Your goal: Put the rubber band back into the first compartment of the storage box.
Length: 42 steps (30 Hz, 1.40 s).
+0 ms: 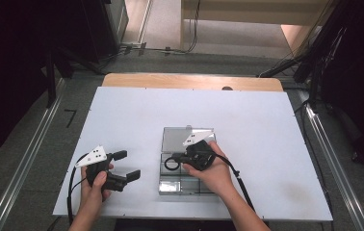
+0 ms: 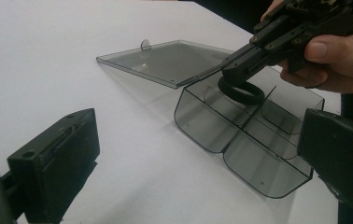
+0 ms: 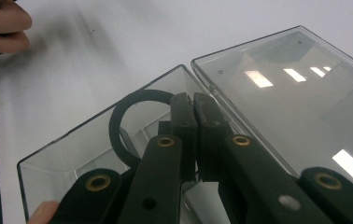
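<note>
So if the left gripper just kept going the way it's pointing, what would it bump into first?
Probably the clear compartment box: its rounded near wall lies ahead between the open fingers of the left gripper, though depth is hard to judge.

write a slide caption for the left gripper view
Right tongs shut on a black ring, held over the open clear compartment box; left tongs open nearby.
</note>
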Available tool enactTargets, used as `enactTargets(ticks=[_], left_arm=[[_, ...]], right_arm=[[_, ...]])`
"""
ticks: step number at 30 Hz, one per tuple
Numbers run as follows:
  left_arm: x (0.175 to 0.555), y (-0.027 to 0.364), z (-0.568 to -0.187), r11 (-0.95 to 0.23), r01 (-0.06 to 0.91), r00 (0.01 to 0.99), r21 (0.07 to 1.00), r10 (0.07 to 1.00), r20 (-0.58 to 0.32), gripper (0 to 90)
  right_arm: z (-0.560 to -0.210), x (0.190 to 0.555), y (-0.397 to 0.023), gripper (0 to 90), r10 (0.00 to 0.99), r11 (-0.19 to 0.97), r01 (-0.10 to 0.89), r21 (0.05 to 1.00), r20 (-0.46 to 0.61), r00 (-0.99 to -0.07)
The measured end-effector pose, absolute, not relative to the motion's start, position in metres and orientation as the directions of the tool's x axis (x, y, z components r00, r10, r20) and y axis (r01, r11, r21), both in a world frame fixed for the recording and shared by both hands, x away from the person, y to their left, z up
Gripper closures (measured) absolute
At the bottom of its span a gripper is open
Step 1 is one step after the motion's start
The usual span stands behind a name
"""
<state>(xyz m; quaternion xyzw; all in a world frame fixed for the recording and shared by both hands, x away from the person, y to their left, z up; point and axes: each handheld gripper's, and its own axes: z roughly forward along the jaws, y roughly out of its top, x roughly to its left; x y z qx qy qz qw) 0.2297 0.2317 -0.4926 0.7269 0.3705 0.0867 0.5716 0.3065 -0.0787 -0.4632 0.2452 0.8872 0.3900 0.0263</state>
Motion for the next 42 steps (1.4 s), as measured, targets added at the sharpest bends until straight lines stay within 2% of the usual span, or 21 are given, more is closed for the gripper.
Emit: enactTargets(ticks=[23,33,42], left_arm=[[0.23,0.231,-0.493,-0.077,0.439,0.712,0.895,0.638,-0.295,0.0],[0.23,0.232,-0.493,-0.077,0.439,0.711,0.895,0.639,-0.294,0.0],[0.23,0.229,-0.494,-0.092,0.442,0.712,0.892,0.641,-0.287,0.0]], right_arm=[[-0.476,0.306,-0.066,84.3,0.458,0.636,0.388,0.667,0.079,-0.886],[-0.468,0.305,-0.074,73.7,0.441,0.604,0.397,0.691,0.124,-0.889],[-0.451,0.302,-0.094,50.2,0.441,0.561,0.373,0.739,0.115,-0.89]])
